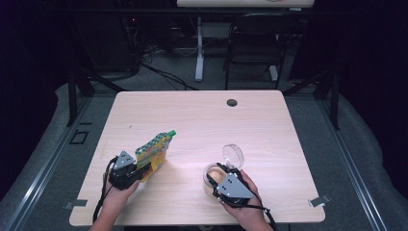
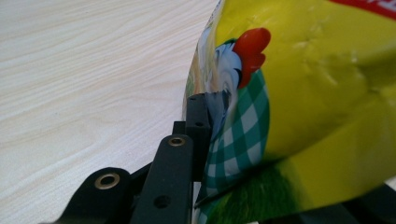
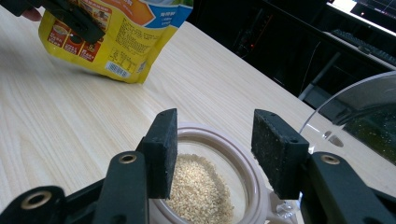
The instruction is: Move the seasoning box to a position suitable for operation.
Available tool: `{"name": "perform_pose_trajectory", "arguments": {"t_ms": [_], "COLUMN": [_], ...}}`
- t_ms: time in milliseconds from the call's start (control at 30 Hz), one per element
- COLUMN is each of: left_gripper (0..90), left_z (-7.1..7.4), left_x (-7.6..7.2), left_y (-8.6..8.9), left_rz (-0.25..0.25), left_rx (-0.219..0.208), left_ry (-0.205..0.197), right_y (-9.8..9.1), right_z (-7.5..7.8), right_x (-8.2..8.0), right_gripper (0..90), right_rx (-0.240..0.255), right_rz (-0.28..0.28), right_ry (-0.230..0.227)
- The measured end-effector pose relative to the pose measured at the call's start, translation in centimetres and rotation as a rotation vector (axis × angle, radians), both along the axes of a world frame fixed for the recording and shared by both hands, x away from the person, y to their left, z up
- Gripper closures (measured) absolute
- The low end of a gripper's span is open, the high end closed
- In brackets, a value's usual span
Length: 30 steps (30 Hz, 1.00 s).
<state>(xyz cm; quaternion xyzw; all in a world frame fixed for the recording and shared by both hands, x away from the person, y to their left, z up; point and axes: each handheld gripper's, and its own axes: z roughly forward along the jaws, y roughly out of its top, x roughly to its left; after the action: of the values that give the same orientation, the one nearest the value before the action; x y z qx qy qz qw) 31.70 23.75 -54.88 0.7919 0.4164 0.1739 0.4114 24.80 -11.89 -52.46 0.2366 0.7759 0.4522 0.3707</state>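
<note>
Near the surface's [image 1: 202, 120] front left, the pouch [image 1: 153, 153] slants with its long axis running from the left gripper [image 1: 139, 172] up toward its green cap, which points away and rightward. Its yellow face bears a rooster and green check. The left fingers [image 2: 198, 126] press on its lower end; the far finger is hidden behind it. The right gripper [image 3: 212, 147] hangs open above the jar [image 3: 219, 186] of pale grain, its clear lid [image 3: 364, 116] cut off at the edge.
</note>
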Motion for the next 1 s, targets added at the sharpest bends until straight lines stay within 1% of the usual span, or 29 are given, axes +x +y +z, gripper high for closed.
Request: {"name": "perform_pose_trajectory", "arguments": {"t_ms": [67, 100, 200, 300, 333, 533, 667, 767, 933, 967, 1000], "left_gripper": [82.5, 82.5, 81.9, 80.7, 80.4, 78.5, 73.9, 71.7, 65.8, 64.1, 63.3], "left_z": [-0.1, -0.2, -0.2, -0.1, -0.1, -0.1, 0.0, 0.1, 0.3, 0.4, 0.4], "left_x": [0.1, 0.1, 0.1, 0.0, 0.0, -0.2, -0.2, -0.4, -0.7, -0.8, -0.9], "left_y": [0.2, 0.3, 0.6, 0.7, 0.8, 1.3, 1.7, 1.9, 2.2, 2.3, 2.3], "left_rz": [0.002, 0.008, 0.012, 0.015, 0.017, 0.031, 0.039, 0.04, 0.045, 0.046, 0.051], "left_rx": [-0.011, -0.026, -0.041, -0.036, -0.041, -0.06, -0.073, -0.097, -0.113, -0.111, -0.121], "left_ry": [0.005, 0.013, 0.029, 0.027, 0.02, 0.033, 0.032, 0.039, 0.037, 0.039, 0.035], "right_y": [0.0, 0.0, -0.1, 0.0, 0.0, 0.0, 0.0, -0.1, -0.1, -0.1, -0.1], "right_z": [0.0, 0.0, 0.0, 0.0, 0.0, 0.0, 0.0, 0.0, 0.0, 0.0, 0.0], "right_x": [0.0, 0.0, 0.0, 0.0, 0.0, 0.0, 0.0, 0.0, 0.0, 0.0, 0.0], "right_gripper": [50.7, 50.7, 50.7, 50.7, 50.7, 50.7, 50.7, 50.7, 50.5, 50.5, 50.6], "right_rx": [0.0, 0.0, 0.0, 0.0, -0.002, -0.001, -0.001, 0.001, 0.0, 0.0, -0.001], "right_rz": [-0.001, -0.003, -0.002, -0.001, 0.001, -0.001, 0.0, -0.001, 0.008, 0.008, 0.007], "right_ry": [0.001, 0.001, 0.003, 0.002, 0.002, 0.004, 0.006, 0.007, 0.016, 0.018, 0.019]}}
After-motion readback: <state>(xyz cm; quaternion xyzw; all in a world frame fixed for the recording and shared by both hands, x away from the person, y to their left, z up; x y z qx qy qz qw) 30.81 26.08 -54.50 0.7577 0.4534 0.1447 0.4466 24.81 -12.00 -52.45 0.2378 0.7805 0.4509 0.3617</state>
